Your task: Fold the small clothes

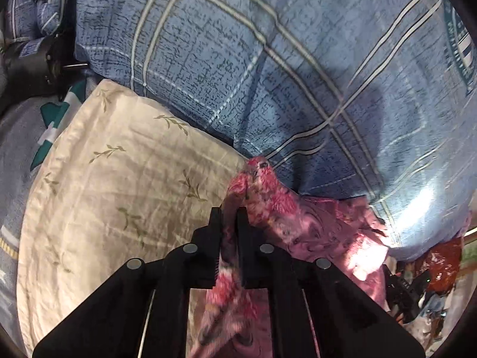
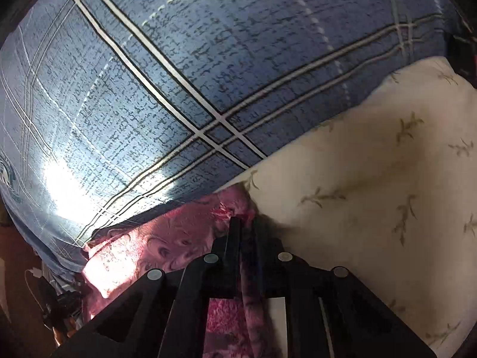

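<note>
Covering most of both wrist views, a blue plaid quilt [image 1: 268, 68] lies heaped across the bed, with a cream pillow [image 1: 119, 185] printed with green sprigs pressed against its near edge. Between the two sits the task's piece, a small pink floral garment [image 1: 298, 223], bunched along the seam where quilt meets pillow and partly lit by a hard patch of sunlight. The left gripper [image 1: 229, 211] is clamped on one fold of that cloth, the fabric passing up between its dark fingers; the right gripper [image 2: 245, 220] is likewise clenched on another edge of the same garment, pink cloth trailing back through its jaws.

Both grips look to take bunched fabric, not clean corners, so a lift from here could likely carry up a wad instead of a flat panel, and the fold would come out crooked. A thin bite may also slip free if the two hands pull apart sharply. The quilt overhangs part of the garment, and its weight could drag or trap the far hem; the soft, sloping pillow offers no firm, level place to lay the piece out.

At the edges, a dark device [image 1: 38, 62] rests beside a teal-and-white cloth [image 1: 56, 119], and red and dark clutter [image 1: 429, 271] crowds the lower right of the left view.
</note>
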A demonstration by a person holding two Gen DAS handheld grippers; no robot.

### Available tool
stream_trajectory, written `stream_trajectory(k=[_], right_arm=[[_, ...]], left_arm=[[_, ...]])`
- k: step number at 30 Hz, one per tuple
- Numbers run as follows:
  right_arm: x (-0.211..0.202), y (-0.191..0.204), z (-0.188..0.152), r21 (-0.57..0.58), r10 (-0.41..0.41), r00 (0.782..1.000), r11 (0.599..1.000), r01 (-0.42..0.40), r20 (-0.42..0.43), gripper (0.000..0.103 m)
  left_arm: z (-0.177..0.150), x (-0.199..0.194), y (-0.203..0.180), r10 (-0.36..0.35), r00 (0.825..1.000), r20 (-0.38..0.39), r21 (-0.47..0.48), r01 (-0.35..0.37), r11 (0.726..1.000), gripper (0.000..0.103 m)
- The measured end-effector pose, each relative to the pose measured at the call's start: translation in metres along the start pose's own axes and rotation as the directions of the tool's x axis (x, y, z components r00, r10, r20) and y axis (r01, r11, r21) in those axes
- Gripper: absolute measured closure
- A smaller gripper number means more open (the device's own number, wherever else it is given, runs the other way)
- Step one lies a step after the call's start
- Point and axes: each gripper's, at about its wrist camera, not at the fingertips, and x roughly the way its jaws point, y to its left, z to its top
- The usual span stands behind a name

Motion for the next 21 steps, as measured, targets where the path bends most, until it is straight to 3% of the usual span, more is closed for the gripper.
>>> stream_trajectory(k=[4, 6, 7, 8, 10, 12, 13, 15, 18, 21], right_arm=[[-0.05, 0.017, -0.019, -0.095, 0.132, 0.991, 0.987, -0.129, 0.029, 0.09], [-0.072, 0.025, -0.036, -0.164, 0.184, 0.983, 0.97, -0.177, 0.025, 0.087], [-0.079, 0.028, -0.047, -0.192, 0.191, 0.981, 0.964, -0.184, 0.018, 0.084], [-0.081, 0.029, -0.059, -0.212, 0.191, 0.982, 0.96, -0.185, 0.008, 0.083], [-0.071, 0.026, -0.077, -0.229, 0.164, 0.986, 0.959, -0.167, -0.035, 0.083], [-0.06, 0.015, -0.089, -0.226, 0.072, 0.994, 0.97, -0.089, -0.083, 0.085], [-0.067, 0.007, -0.09, -0.229, 0.093, 0.995, 0.968, -0.099, -0.036, 0.087], [-0.081, 0.007, -0.09, -0.222, 0.046, 0.998, 0.974, -0.051, -0.031, 0.086], [-0.118, 0.01, -0.107, -0.252, 0.138, 0.99, 0.959, -0.133, 0.002, 0.083], [-0.13, 0.014, -0.142, -0.321, 0.138, 0.99, 0.938, -0.131, 0.0, 0.077]], left_arm=[[-0.018, -0.047, 0.0, -0.053, 0.998, 0.021, 0.078, 0.051, 0.996, 0.093], [-0.04, -0.067, -0.012, -0.057, 0.998, 0.034, 0.163, 0.051, 0.985, 0.071], [-0.053, -0.07, -0.019, -0.037, 0.998, 0.041, 0.201, 0.028, 0.979, 0.046], [-0.068, -0.073, -0.023, -0.016, 0.998, 0.053, 0.234, 0.003, 0.972, 0.04], [-0.087, -0.062, -0.028, 0.011, 0.999, 0.032, 0.28, -0.019, 0.96, 0.04], [-0.102, -0.037, -0.026, 0.102, 0.995, -0.007, 0.282, -0.096, 0.955, 0.04], [-0.105, -0.034, -0.027, 0.114, 0.993, 0.011, 0.29, -0.113, 0.951, 0.04], [-0.109, -0.05, -0.029, 0.142, 0.989, 0.029, 0.289, -0.144, 0.947, 0.04], [-0.119, -0.082, -0.022, 0.035, 0.999, 0.009, 0.243, -0.036, 0.969, 0.041], [-0.146, -0.091, -0.013, -0.013, 1.0, -0.012, 0.21, 0.016, 0.978, 0.041]])
